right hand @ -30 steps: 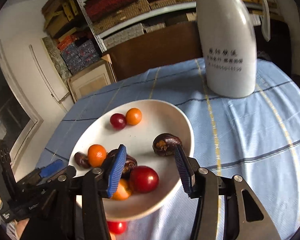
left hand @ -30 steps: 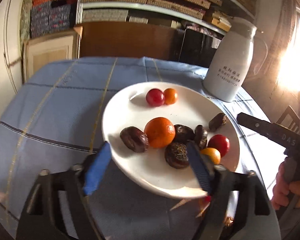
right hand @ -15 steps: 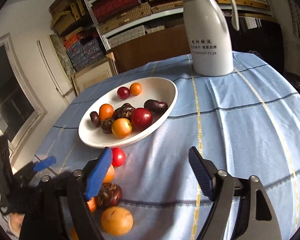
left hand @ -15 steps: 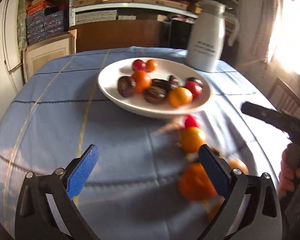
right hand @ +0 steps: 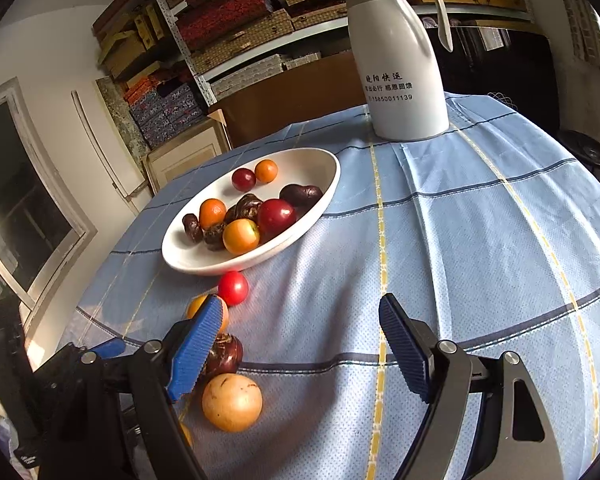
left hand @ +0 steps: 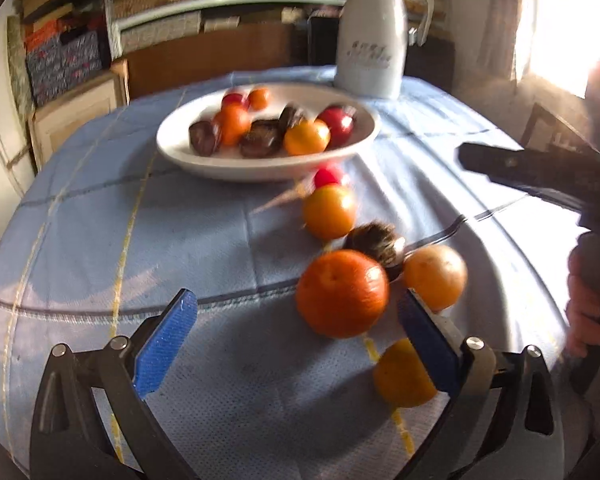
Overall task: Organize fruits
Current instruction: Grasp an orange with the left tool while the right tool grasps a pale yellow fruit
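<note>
A round counter covered with a light blue checked cloth (right hand: pixel 480 232) carries a white oval ceramic plate (right hand: pixel 312 160) towards its far left part. The plate holds small orange citrus fruits, red round fruits and dark brown wrinkled fruits, lying close together. Behind the plate, near the far edge, a tall white plastic jug with a handle (right hand: pixel 400 64) stands upright.

More fruits lie on the cloth in a loose row from the near rim of the plate towards the near edge of the counter. A small red round fruit (right hand: pixel 233 288) is just beside the plate rim. After it comes a small orange fruit (left hand: pixel 329 211), then a dark brown rough fruit (left hand: pixel 374 240), then a pale orange round fruit (right hand: pixel 232 402) and a larger deep orange mandarin (left hand: pixel 342 293). One more orange fruit (left hand: pixel 400 380) lies nearest the edge, partly hidden behind a blue pad.

The left tool (left hand: pixel 296 340) hangs over the cloth with its jaws spread wide; the mandarin is between the pads but near the right one, and I cannot tell if they touch. The right tool (right hand: pixel 300 348) is also spread, with only bare cloth between its pads. A hand (left hand: pixel 588 308) holds its handle.
</note>
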Demonstrator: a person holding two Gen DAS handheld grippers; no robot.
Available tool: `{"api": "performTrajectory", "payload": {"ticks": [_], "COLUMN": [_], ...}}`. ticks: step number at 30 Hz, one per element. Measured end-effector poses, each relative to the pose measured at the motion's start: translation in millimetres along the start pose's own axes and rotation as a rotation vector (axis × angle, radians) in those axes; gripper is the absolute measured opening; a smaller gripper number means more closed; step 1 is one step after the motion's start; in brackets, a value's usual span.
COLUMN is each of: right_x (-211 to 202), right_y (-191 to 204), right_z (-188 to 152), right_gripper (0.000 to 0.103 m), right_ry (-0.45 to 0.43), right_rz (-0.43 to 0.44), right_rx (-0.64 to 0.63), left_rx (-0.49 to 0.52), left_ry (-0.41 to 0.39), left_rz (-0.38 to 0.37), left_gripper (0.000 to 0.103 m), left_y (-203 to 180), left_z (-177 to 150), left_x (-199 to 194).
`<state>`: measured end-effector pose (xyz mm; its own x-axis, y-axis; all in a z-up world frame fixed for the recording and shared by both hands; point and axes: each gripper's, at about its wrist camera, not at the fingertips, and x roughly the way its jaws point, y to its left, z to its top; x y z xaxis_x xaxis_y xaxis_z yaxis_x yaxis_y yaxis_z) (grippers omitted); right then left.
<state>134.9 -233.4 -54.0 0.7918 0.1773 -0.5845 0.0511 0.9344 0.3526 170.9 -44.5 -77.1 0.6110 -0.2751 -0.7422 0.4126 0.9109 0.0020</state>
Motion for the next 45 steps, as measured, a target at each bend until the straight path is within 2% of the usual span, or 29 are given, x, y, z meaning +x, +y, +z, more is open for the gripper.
{"api": "performTrajectory", "payload": {"ticks": [1,3,5,7,10,12,13,15,18,19,22,25,27,29,33,37,41,45], "right_x": [1,0,0,-1,-4,-6,-5,-4,-6,-7,-6,1,8,16,16,7,13,16], "right_y": [1,3,4,5,12,17,22,29,38,40,45,56,59,59,53,44,33,33], "right_z": [-1,-3,-4,-7,-15,-21,-25,-30,-37,-39,-44,-48,-51,-52,-52,-47,-43,-43], "right_gripper": [0.082,0.083,0.083,0.083,0.083,0.083,0.083,0.083,0.083,0.083,0.078,0.066,0.053,0.044,0.041,0.041,0.041,0.041], "right_ry": [0.004,0.008,0.01,0.015,0.024,0.036,0.048,0.07,0.091,0.095,0.122,0.162,0.196,0.234,0.238,0.188,0.201,0.215], "right_rz": [-0.002,-0.005,-0.005,-0.008,-0.001,0.008,0.014,0.026,0.052,0.056,0.063,0.058,0.051,0.051,0.06,0.066,0.033,0.03], "right_rx": [-0.004,-0.012,-0.015,-0.024,-0.057,-0.086,-0.109,-0.144,-0.191,-0.202,-0.232,-0.284,-0.304,-0.304,-0.269,-0.222,-0.17,-0.168], "left_rx": [-0.018,-0.076,-0.125,-0.145,-0.198,-0.252,-0.277,-0.343,-0.391,-0.394,-0.375,-0.38,-0.384,-0.37,-0.286,-0.212,-0.204,-0.199], "left_ry": [0.024,0.05,0.052,0.015,-0.08,-0.09,-0.085,-0.068,-0.05,-0.048,-0.054,-0.058,-0.063,-0.067,-0.077,-0.037,0.02,0.084], "left_rz": [-0.011,-0.082,-0.088,-0.039,0.096,0.16,0.168,0.123,0.047,0.042,0.101,0.095,0.088,0.08,0.056,0.07,0.055,0.081], "left_gripper": [0.099,0.099,0.099,0.099,0.099,0.099,0.099,0.099,0.099,0.099,0.099,0.099,0.099,0.099,0.099,0.099,0.099,0.099], "left_y": [4,16,26,32,52,65,72,87,95,97,94,93,93,89,71,55,52,51], "left_z": [0,0,-1,-1,0,-1,-2,-5,-9,-9,-15,-17,-17,-16,-14,-10,-4,4], "left_x": [5,10,10,3,-14,-17,-16,-12,-11,-11,-20,-22,-23,-23,-25,-14,2,22]}}
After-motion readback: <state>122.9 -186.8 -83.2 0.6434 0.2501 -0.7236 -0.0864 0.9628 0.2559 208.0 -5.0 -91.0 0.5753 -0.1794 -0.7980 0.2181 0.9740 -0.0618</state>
